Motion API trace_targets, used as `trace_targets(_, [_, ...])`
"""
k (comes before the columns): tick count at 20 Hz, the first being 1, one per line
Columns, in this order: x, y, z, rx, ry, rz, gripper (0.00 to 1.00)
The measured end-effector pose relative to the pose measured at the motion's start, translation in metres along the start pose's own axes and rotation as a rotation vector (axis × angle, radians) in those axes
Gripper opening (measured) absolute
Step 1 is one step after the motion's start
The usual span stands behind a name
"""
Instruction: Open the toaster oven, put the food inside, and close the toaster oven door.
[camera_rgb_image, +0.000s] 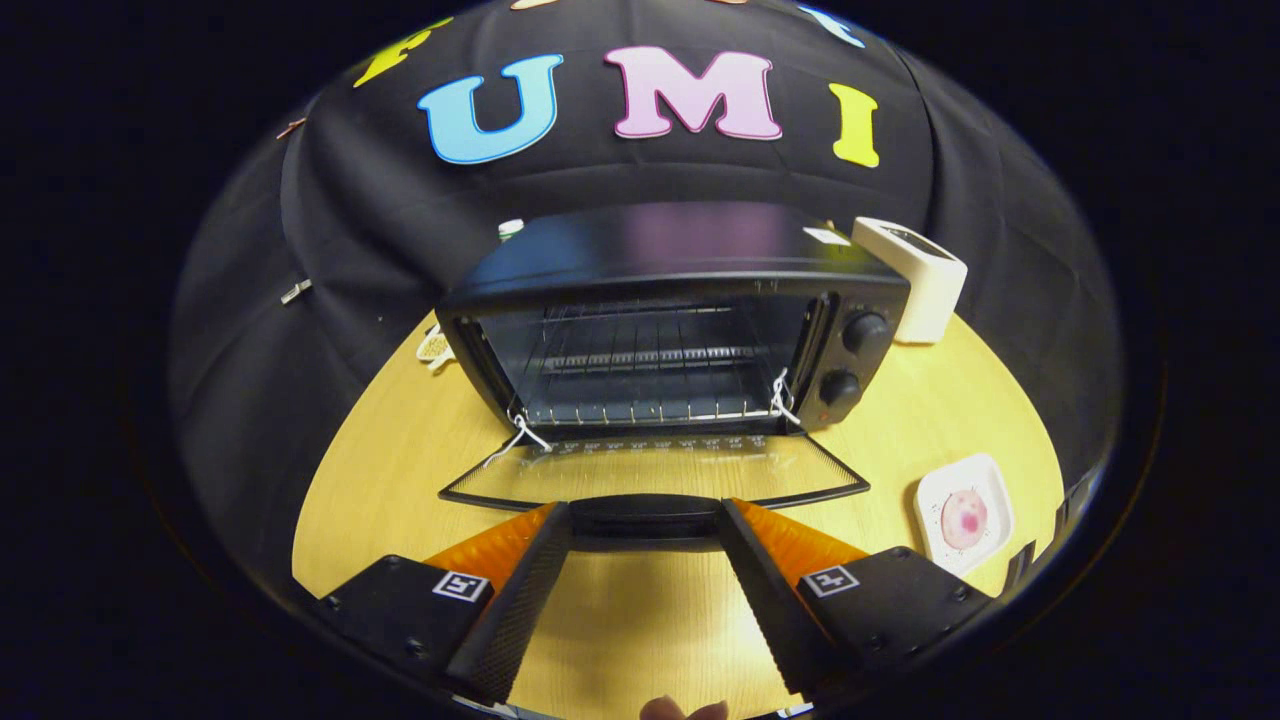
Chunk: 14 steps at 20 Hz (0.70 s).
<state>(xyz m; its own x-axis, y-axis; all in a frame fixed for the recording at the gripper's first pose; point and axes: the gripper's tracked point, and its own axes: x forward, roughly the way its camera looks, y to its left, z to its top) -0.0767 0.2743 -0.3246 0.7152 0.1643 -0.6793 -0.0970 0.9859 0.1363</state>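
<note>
A black toaster oven (690, 250) stands on the wooden table beyond my fingers. Its glass door (655, 468) lies folded down flat toward me, and the wire rack (640, 385) inside is bare. The door's black handle (645, 518) sits just ahead of and between my fingertips. My gripper (645, 512) is open, its fingers spread to either side of the handle and not pressing on it. The food, a pink round piece (964, 520), rests on a small white square plate (985, 475) to the right of the door.
A white box-shaped device (925, 275) stands right of the oven, at the back. A small pale object (435, 347) lies left of the oven. Two knobs (862, 332) sit on the oven's right panel. Bare wooden table (400, 470) spreads left of the door.
</note>
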Motion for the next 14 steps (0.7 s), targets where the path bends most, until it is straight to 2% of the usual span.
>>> trace_targets(7, [0.009,-0.014,-0.039,-0.099,0.069,0.011,0.98])
trace_targets(14, [0.005,-0.027,-0.046,-0.053,0.100,0.037,0.98])
